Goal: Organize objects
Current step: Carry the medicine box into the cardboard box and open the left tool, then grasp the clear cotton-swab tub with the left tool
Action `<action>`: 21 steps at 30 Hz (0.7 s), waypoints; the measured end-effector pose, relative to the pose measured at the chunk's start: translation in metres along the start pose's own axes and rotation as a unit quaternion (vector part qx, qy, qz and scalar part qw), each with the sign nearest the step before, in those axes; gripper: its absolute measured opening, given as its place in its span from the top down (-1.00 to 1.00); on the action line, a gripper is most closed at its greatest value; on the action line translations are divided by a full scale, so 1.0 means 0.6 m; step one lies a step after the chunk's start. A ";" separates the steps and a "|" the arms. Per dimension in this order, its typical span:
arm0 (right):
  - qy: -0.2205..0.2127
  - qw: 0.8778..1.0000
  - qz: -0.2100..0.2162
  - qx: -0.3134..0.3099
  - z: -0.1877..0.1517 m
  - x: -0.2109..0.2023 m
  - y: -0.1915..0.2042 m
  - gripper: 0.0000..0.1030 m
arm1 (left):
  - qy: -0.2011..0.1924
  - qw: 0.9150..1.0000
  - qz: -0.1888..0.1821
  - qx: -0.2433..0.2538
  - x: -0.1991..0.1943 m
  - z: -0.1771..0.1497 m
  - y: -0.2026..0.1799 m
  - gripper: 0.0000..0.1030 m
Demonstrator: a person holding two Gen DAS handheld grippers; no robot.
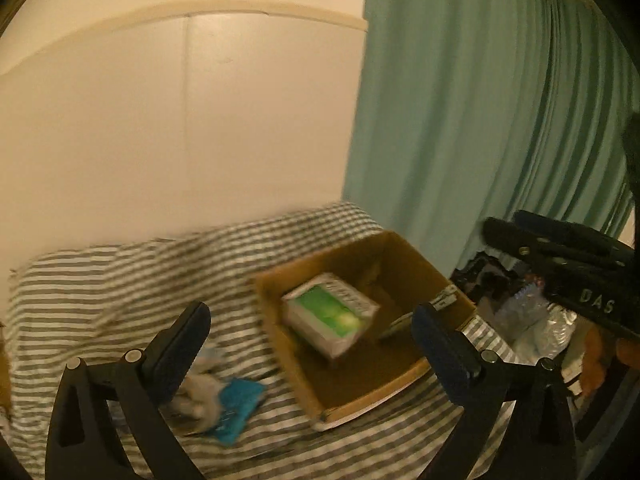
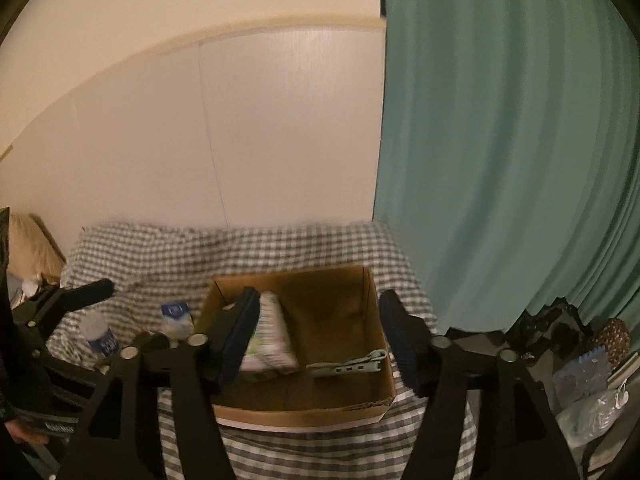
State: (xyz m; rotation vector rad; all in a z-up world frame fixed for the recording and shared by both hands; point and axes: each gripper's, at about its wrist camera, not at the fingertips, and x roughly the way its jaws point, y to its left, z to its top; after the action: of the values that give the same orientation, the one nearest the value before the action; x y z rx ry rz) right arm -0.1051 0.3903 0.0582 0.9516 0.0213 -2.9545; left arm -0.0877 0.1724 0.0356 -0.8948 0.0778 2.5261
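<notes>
An open cardboard box stands on a grey checked cloth; in the right wrist view the box is straight ahead. A green and white packet lies in it, also in the right wrist view, with a pale strap-like item. My left gripper is open and empty above the box's near left side. My right gripper is open and empty over the box. A blue packet and crumpled items lie left of the box. A small bottle and a white and blue pouch lie on the cloth.
A cream wall rises behind the cloth. A teal curtain hangs at right. Bags and clutter lie on the floor at lower right. The other gripper shows at the right edge of the left wrist view.
</notes>
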 end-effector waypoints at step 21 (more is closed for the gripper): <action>0.027 0.992 0.095 -0.083 -0.121 -0.001 0.352 -0.61 | 0.007 0.977 0.199 -0.077 -0.155 -0.223 0.344 -1.00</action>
State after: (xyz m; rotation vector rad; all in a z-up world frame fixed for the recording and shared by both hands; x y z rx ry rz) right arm -0.0538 0.1809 -0.0007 0.9516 0.1648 -2.7044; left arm -0.0363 -0.0762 -0.0331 -1.0444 0.0724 2.9301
